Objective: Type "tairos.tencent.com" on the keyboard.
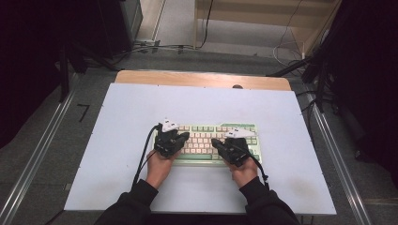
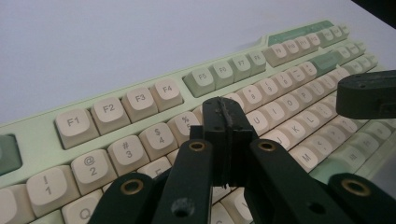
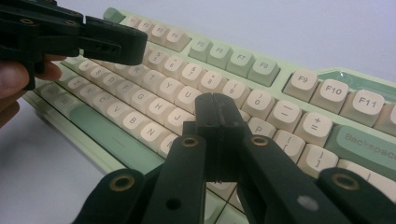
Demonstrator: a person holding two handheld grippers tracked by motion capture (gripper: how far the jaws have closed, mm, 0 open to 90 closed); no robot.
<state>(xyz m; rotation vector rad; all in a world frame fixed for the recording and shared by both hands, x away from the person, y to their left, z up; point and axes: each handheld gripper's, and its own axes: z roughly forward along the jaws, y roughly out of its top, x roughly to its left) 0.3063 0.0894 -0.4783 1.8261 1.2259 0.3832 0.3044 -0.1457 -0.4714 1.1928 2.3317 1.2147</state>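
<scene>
One keyboard (image 1: pixel 211 143), pale green with cream keys, lies flat on the near middle of the white table (image 1: pixel 117 112). Over its left end hovers the left tool (image 1: pixel 182 137), tip above the number row near the 5 and 6 keys, jaws pressed together with nothing between them. Over the keyboard's right end sits the right tool (image 1: pixel 217 142), tip above the keys near O and P, jaws likewise fully closed and empty. Whether either tip touches a key, I can't tell. Two tools, two hands, one on each: left hand (image 1: pixel 158 168) just off the keyboard's near left edge, right hand (image 1: pixel 245 172) off its near right edge.
</scene>
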